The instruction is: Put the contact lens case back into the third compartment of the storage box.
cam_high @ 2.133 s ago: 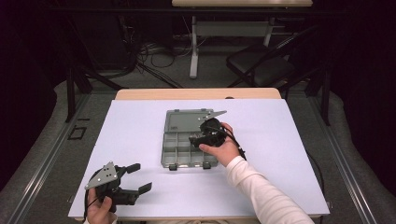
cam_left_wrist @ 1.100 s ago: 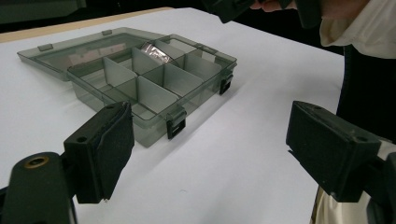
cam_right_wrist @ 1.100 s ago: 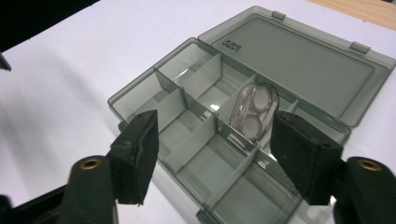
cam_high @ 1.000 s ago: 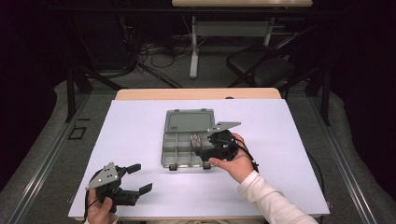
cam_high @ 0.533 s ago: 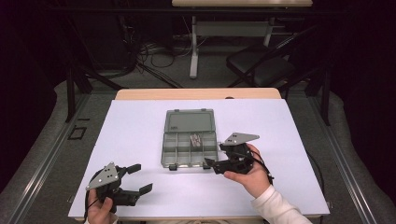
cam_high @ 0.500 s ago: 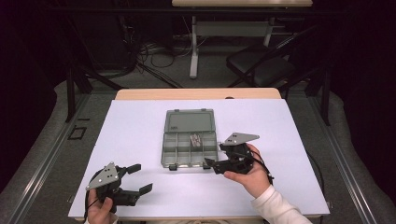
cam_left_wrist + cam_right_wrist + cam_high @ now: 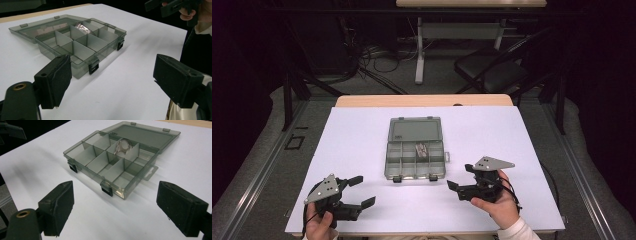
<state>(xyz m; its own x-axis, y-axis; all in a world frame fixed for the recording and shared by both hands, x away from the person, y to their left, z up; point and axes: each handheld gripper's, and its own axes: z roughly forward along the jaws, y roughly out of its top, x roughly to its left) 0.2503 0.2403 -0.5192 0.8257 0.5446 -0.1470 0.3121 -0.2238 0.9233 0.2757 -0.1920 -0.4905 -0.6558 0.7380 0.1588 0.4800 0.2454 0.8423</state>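
two grippers sat clear of the organizer box (image 7: 416, 148) in the high view, mid-table, lid open. left gripper (image 7: 110, 77) view: jaws apart, empty. right gripper (image 7: 117, 207) view: jaws just opened, empty; small part (image 7: 123, 148) in a back compartment. best to retreat level, avoid bumping the box. no readable labels.

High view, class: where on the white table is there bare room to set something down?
Bare table lies left of the open compartment box, right of it, and beyond its lid. The near edge is crowded by the left gripper and right gripper.
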